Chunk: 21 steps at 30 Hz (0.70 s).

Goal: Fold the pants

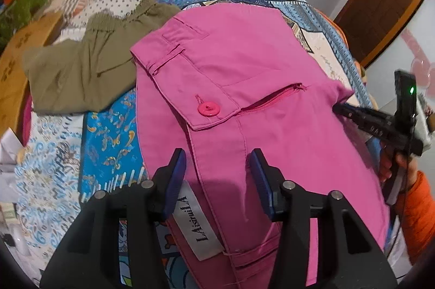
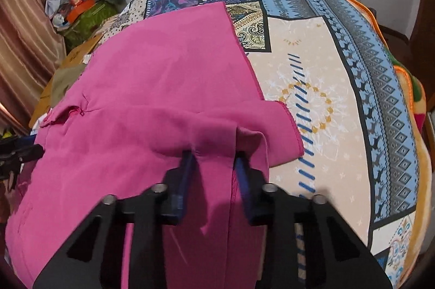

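Pink pants [image 1: 244, 71] lie on the patterned bedspread, waistband toward the left, with a pink button [image 1: 208, 109] and a zipper pocket showing. My left gripper [image 1: 217, 161] is open, its blue pads either side of the waistband seam near a white label [image 1: 195, 223]. In the right wrist view the pink pants [image 2: 152, 88] have a leg folded over. My right gripper [image 2: 214, 156] is open, its tips under a fold of pink cloth. The right gripper also shows in the left wrist view [image 1: 342, 108], at the pants' right edge.
Olive green pants [image 1: 89, 66] lie folded to the left of the pink ones. The patchwork bedspread [image 2: 326, 71] extends to the right. A cluttered pile [image 2: 81, 3] and a curtain [image 2: 21, 44] stand at the far left. A wooden door [image 1: 380, 3] is at the right.
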Tool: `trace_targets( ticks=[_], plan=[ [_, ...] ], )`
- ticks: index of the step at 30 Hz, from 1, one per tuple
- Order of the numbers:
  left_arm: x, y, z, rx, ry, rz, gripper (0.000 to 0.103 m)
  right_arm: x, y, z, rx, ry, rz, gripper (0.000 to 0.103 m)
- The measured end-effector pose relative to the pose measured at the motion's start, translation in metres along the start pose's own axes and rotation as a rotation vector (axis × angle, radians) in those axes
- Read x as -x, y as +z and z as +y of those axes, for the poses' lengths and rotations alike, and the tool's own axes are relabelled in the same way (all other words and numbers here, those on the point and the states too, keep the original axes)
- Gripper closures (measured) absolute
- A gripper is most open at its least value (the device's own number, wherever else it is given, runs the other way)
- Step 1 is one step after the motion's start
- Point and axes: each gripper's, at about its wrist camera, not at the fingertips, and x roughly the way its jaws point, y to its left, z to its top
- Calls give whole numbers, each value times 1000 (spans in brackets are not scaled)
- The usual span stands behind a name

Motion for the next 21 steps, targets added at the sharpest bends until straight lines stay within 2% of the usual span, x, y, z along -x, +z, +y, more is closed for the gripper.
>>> trace_targets(
  ticks=[3, 4, 6, 9, 14, 15, 21],
  plan=[
    [1, 0, 2, 4, 22, 1, 69, 0, -2, 2, 19, -8, 6, 95],
    [1, -1, 2, -2, 23, 3, 69, -2, 0, 4, 40, -25, 14, 97],
    [4, -1, 3, -9, 22, -2, 75, -4, 1, 7, 73, -53, 33, 98],
    [8, -2, 4, -18, 27, -4, 84, -2, 2, 0, 45, -49, 53, 98],
    [14, -4, 0, -51, 19, -5, 94, 6, -9, -3, 40, -79, 56, 99],
    [15, -5, -3, -60, 24, -9, 101, 10, -13, -5, 34, -83, 54, 99],
    [17, -10, -13, -99, 80, -9, 103, 25, -30, -11, -21, -89, 59, 99]
  ],
)
